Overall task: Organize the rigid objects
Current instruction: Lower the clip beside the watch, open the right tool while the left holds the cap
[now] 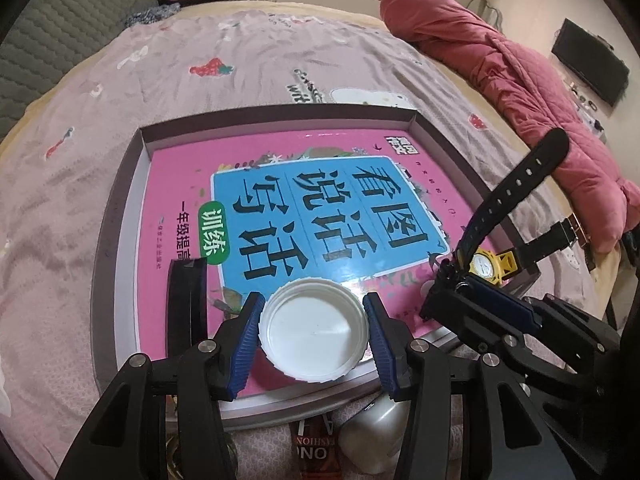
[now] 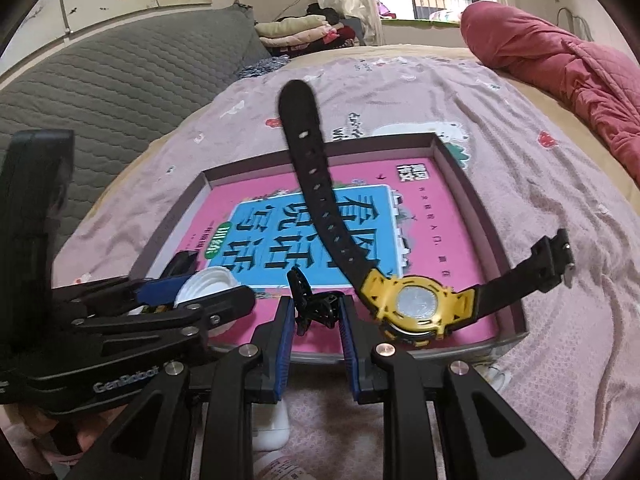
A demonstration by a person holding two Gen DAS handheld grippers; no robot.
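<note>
Left gripper (image 1: 314, 334) pinching ribbed white cap (image 1: 314, 330); right gripper (image 2: 314, 330) pinching small black clip (image 2: 316, 306), shape unclear. Yellow watch (image 2: 416, 306) face-down on glossy book (image 1: 280, 208).

A bed (image 1: 120, 128) covered by a pink printed sheet (image 2: 540, 208) carries everything. A shallow open box (image 1: 120, 216) lies flat on the sheet, and a red quilted duvet (image 1: 500, 60) is bunched along one edge. Folded blankets (image 2: 296, 28) are stacked at the far end.
</note>
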